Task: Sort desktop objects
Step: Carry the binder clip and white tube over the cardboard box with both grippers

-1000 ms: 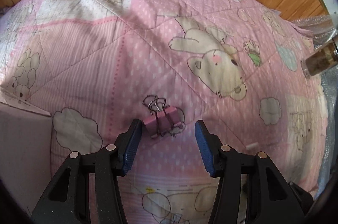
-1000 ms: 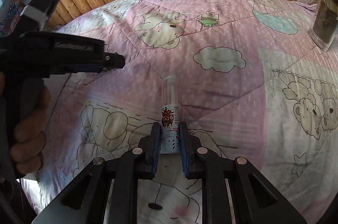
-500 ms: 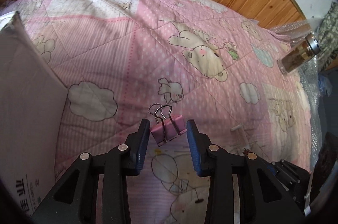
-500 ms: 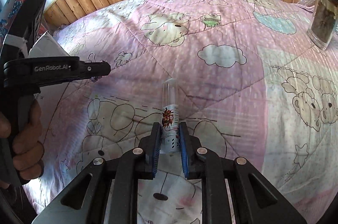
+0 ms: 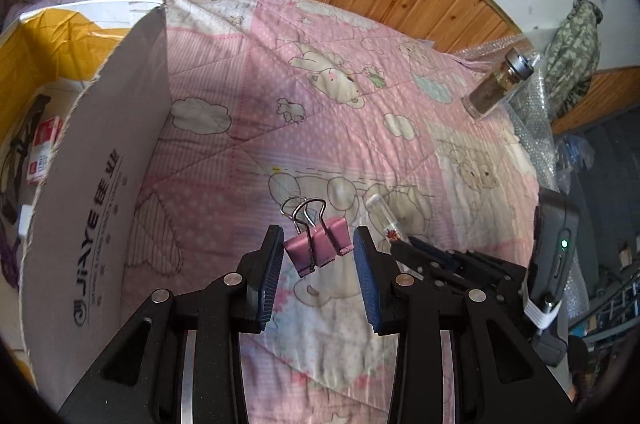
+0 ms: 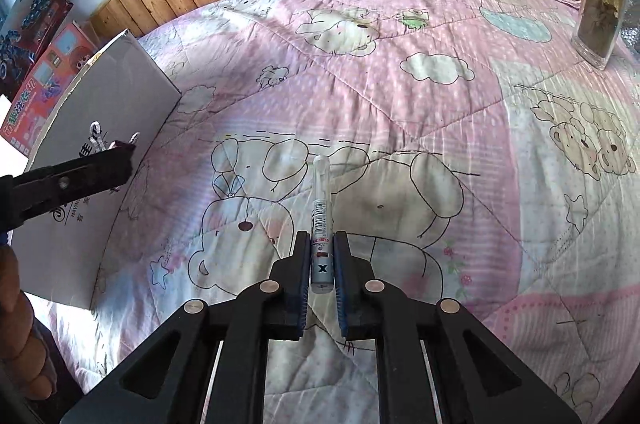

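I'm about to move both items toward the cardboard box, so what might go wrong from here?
The pink metal binder clip is pinched only at its edges by the left tongs and sits tilted, so it may twist out. The slim clear-capped tube juts far beyond the right tongs, which grip only its lower end; it could pivot or slip. The white cardboard box has a tall upright flap that either load could snag on.

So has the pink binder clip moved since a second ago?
Yes. The pink binder clip, lifted off the quilt in the left gripper, has travelled toward the white cardboard box.
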A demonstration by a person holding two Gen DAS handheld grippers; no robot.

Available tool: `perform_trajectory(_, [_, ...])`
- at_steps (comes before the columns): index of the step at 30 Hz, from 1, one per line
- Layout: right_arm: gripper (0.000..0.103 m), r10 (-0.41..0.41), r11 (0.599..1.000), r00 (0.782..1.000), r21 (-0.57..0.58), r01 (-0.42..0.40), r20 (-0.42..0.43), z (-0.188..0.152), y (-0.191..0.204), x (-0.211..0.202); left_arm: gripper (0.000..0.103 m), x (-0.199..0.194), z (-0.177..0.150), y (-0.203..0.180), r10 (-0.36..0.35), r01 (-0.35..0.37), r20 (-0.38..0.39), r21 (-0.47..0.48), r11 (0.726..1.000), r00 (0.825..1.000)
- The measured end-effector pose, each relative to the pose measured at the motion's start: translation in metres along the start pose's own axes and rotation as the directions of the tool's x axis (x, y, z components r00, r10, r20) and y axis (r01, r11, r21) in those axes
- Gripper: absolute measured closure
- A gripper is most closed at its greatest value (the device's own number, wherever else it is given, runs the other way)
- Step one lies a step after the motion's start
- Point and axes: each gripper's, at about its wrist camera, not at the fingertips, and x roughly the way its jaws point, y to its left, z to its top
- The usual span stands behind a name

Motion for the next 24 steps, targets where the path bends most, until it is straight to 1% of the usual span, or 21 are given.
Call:
perform_trajectory(2, [0.091, 0.010, 1.000, 1.000, 0.005, -0.010, 0.008, 0.000, 0.005, -0.008, 0.066, -0.015, -0.009, 0.001, -0.004, 0.004, 0.017, -0.002, 1.000, 1.000])
perform_trajectory(6, [0.091, -0.001, 1.000, 1.000, -0.020, 0.002, 0.017, 0.002, 0.019, -0.018, 0.066, -0.037, -0.026, 0.006, -0.022, 0.022, 0.030, -0.022, 1.000, 0.999])
perform_trajectory(11, [0.091, 0.013, 0.999, 0.999, -0.033, -0.012, 0.035, -0.010, 0.039, -0.041, 0.066, -0.060, -0.044, 0.014, -0.023, 0.025, 0.039, -0.038, 0.999, 0.999])
perform_trajectory(19, [0.091, 0.039, 0.996, 0.997, -0.085, -0.034, 0.064, -0.024, 0.080, -0.074, 0.066, -0.088, -0.060, 0.022, -0.019, 0.022, 0.068, -0.043, 0.999, 0.997])
perform_trajectory(24, [0.091, 0.055, 0.992, 0.995, -0.119, -0.045, 0.082, -0.029, 0.105, -0.093, 0.066, -0.110, -0.067, 0.034, -0.016, 0.023, 0.106, -0.062, 0.998, 0.994])
